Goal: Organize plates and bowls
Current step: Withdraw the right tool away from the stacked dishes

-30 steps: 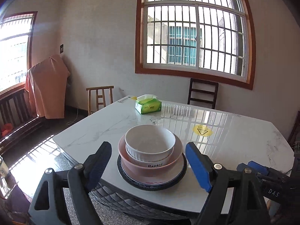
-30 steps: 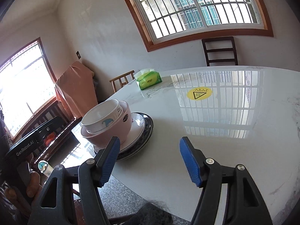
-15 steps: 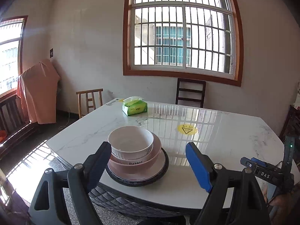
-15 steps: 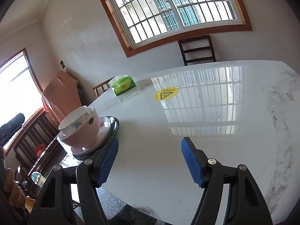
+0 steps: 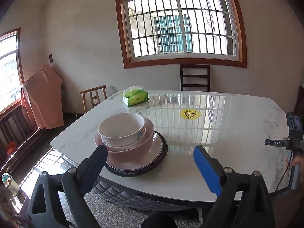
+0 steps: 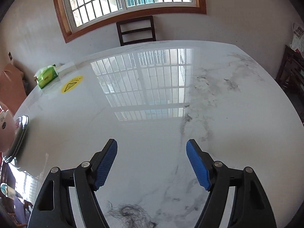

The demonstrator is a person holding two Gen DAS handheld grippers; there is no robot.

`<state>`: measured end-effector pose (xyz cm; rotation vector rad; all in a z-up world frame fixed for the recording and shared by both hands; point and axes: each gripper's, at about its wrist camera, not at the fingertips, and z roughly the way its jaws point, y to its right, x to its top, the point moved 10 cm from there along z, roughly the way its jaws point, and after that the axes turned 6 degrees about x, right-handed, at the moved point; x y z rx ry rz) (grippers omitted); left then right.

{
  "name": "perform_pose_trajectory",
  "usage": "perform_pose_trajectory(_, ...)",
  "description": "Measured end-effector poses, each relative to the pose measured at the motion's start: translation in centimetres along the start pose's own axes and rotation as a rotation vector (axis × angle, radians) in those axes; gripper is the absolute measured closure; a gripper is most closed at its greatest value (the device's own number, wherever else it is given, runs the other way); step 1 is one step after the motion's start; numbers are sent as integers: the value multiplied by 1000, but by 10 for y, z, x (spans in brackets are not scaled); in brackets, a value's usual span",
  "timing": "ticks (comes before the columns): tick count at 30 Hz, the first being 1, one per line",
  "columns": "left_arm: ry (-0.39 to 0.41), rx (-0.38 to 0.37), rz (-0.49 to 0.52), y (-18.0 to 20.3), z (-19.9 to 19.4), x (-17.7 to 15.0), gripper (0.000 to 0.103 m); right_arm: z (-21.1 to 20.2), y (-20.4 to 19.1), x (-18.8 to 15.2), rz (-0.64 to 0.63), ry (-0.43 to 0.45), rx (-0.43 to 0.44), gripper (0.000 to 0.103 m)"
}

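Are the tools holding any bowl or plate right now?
No. The left tool and right tool are both open and empty; the bowls sit stacked on the plate.

A white marble table (image 5: 237, 133) is filling the lower middle of the left view and most of the right view, its glossy top mirroring the barred window. A dark plate (image 5: 163, 152) is sitting directly on it at centre left near the front edge, carrying the stacked dishes. A green tissue pack (image 5: 135, 98) is lying at the far left corner, and a yellow sticker (image 5: 190, 114) is lying flat right of it.
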<state>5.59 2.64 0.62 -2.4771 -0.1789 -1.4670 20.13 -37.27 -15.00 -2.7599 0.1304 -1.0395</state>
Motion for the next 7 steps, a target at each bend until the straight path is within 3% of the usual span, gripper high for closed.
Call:
perform_pose_trajectory(5, -52, -11, -31, -1, 9, -14, 9, 19, 39, 12, 18, -48, -59, 27)
perform_pose_trajectory(7, -77, -18, -49, -4, 12, -19, 9, 24, 41, 21, 24, -52, -38, 25)
